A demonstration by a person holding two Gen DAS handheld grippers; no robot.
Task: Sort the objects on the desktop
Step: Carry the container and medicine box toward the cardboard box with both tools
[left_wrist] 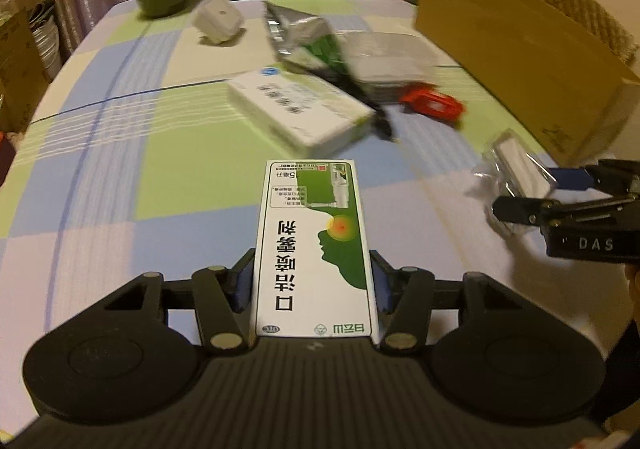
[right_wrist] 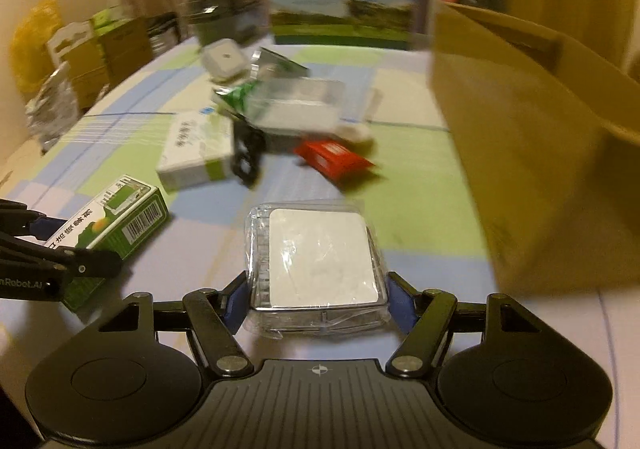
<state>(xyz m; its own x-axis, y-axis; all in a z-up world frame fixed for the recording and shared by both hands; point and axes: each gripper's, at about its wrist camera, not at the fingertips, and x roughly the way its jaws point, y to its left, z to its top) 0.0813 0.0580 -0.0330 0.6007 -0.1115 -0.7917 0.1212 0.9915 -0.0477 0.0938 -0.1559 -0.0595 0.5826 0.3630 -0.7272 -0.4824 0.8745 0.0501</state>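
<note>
Green-white carton [left_wrist: 314, 245], clear-wrapped white square [right_wrist: 320, 261]

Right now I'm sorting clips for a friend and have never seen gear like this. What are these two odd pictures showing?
Each picture comes from a wide-angle camera mounted on a hand-held two-finger gripper, looking forward along its fingers; a person holds one in each hand. In the left wrist view, the left gripper is closed on a tall green-and-white box. In the right wrist view, the right gripper clamps a clear plastic case with a white square inside. Each gripper also shows at the edge of the other's picture. On the checked tablecloth lie a white medicine box, a red packet and foil packaging, beside an open cardboard box.
</note>
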